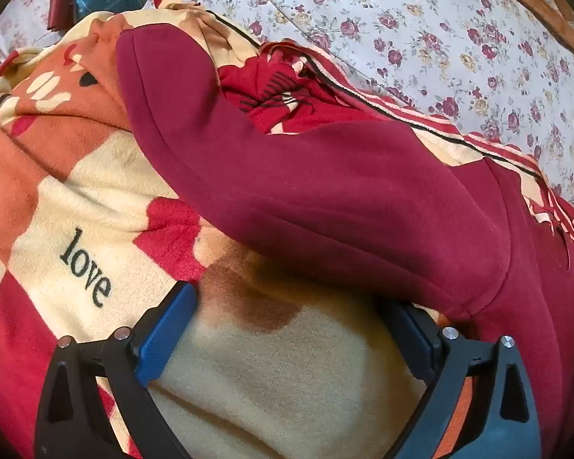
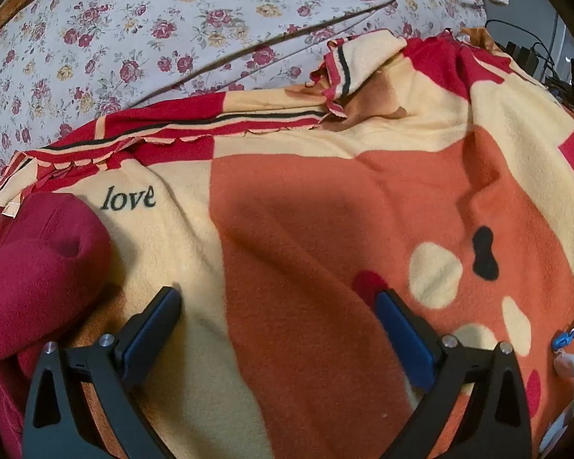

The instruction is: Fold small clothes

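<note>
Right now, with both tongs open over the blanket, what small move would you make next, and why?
Probably ease the left tongs forward onto the maroon garment: its hem already lies by one finger, nothing is gripped, and the right tongs hover over bare blanket.

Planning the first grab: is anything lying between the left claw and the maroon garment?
Nothing visible. The left claw is open over the blanket, and the maroon garment lies just ahead, its hem over one finger.

Maroon garment [image 1: 344,191] (fleecy) spread on blanket [image 1: 76,210]
</note>
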Demonstrator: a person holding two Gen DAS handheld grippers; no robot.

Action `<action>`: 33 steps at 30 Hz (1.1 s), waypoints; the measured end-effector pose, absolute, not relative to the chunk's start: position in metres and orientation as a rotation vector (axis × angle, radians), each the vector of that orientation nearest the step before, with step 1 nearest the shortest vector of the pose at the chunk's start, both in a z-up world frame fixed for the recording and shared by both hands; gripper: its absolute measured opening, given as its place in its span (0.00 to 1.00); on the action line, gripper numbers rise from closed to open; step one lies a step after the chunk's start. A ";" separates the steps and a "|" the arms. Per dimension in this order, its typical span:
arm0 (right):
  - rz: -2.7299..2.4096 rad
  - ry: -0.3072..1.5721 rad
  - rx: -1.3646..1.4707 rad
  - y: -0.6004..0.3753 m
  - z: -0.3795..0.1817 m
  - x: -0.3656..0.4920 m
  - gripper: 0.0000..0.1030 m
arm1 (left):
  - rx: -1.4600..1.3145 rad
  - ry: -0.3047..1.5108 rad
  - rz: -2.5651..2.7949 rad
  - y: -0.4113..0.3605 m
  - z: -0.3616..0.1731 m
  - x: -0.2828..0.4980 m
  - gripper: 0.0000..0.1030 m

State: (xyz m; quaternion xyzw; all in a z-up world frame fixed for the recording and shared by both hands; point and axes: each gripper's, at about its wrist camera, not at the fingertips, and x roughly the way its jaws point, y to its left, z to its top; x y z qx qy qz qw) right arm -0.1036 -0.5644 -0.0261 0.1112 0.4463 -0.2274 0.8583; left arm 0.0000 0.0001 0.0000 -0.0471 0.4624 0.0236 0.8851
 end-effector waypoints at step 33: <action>-0.474 0.938 0.236 -0.567 -0.026 -0.105 1.00 | -0.095 0.973 0.046 0.002 0.003 -0.009 0.79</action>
